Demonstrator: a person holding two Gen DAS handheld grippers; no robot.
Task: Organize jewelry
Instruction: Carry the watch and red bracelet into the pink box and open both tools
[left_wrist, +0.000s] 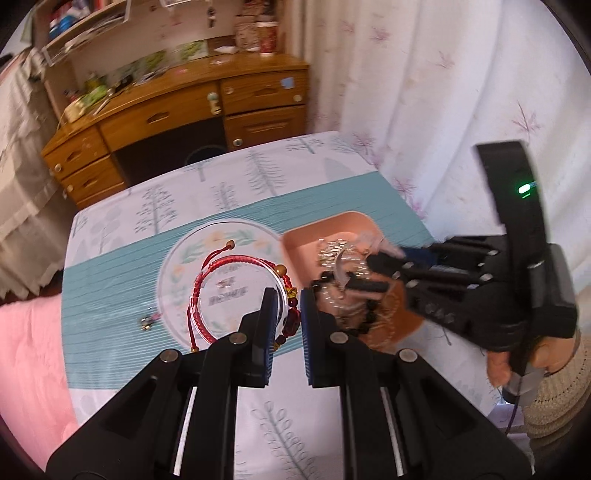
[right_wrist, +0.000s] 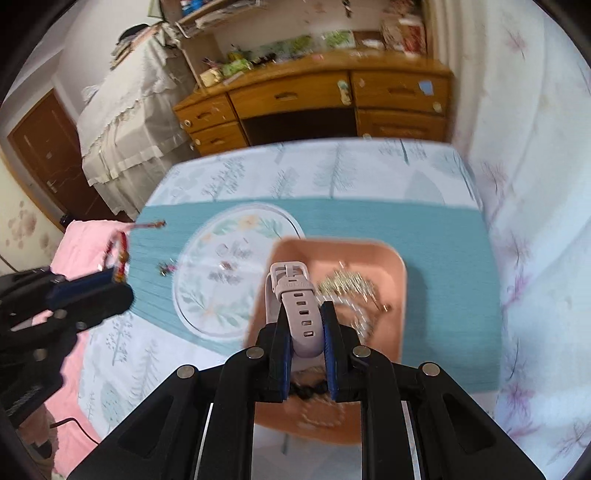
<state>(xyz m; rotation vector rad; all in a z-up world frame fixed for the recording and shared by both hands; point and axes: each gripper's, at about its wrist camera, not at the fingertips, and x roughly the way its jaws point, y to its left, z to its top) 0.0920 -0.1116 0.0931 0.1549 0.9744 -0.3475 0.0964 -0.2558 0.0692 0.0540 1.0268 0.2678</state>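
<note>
Wooden desk (right_wrist: 314, 96) stands behind table (right_wrist: 207, 177), curtain (right_wrist: 535, 184) to right, pink bedding (left_wrist: 29, 350) to left. Teal mat (right_wrist: 443, 236) carries peach tray (right_wrist: 397, 273) holding silver chain (right_wrist: 347, 286), black beads (left_wrist: 364, 326). Right gripper (right_wrist: 306, 325) clamps pale watch strap (right_wrist: 299, 306) above tray. Left gripper (left_wrist: 284, 310), jaws narrow, lifts red bracelet (left_wrist: 236, 288) over round coaster (right_wrist: 221, 266). Small charm (left_wrist: 149, 319) lies on mat beside coaster.

- The silvery jewelry (right_wrist: 347, 286) in the pink tray (right_wrist: 395, 295) is a blurry mess, can't tell separate pieces.
- Watch strap (right_wrist: 301, 314) body is hidden behind the right gripper (right_wrist: 307, 325).
- Tiny trinket (left_wrist: 149, 320) on the teal mat (left_wrist: 110, 295): too small to tell.
</note>
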